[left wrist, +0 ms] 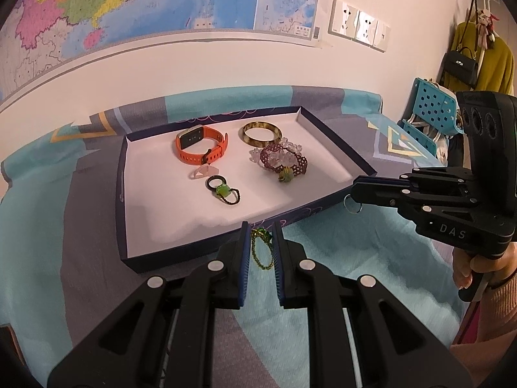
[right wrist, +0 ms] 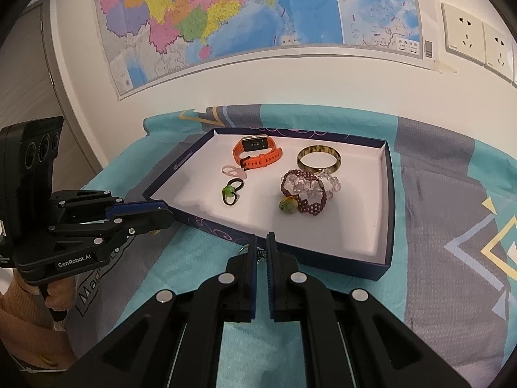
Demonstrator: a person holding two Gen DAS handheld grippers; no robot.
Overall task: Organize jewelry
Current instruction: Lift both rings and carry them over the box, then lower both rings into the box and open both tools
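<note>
1. In the left wrist view the left gripper [left wrist: 261,236] fills the bottom centre of the frame, its fingers apart by a moderate gap.
2. A green beaded chain [left wrist: 259,249] with a green bead at its top lies on the cloth in that gap. It reaches up to the level of the tips, and I cannot tell whether either pad touches it.
3. The chain lies just below the near wall of the tray [left wrist: 121,174], outside it.
4. The right gripper [left wrist: 357,190] comes in from the right edge of that view, at mid height, with its tip just beside the tray's lower right corner. A small metal ring [left wrist: 352,203] hangs at its tip.
5. In the right wrist view the right gripper [right wrist: 261,245] sits at bottom centre, its fingers nearly together with only a narrow slit between them. The metal ring and a bit of chain show in that slit, so it appears clamped on the piece.
6. The tips lie against the tray's near wall, at lower centre of the frame.
7. Inside the tray:
   - an orange watch [right wrist: 257,152] at upper centre;
   - an amber bangle [right wrist: 319,159] to its right;
   - a maroon beaded bracelet [right wrist: 307,194] with clear beads below the bangle;
   - a black ring with a green bead [right wrist: 230,191] left of that.
8. A patterned cloth [right wrist: 436,194] lies under the tray.
</note>
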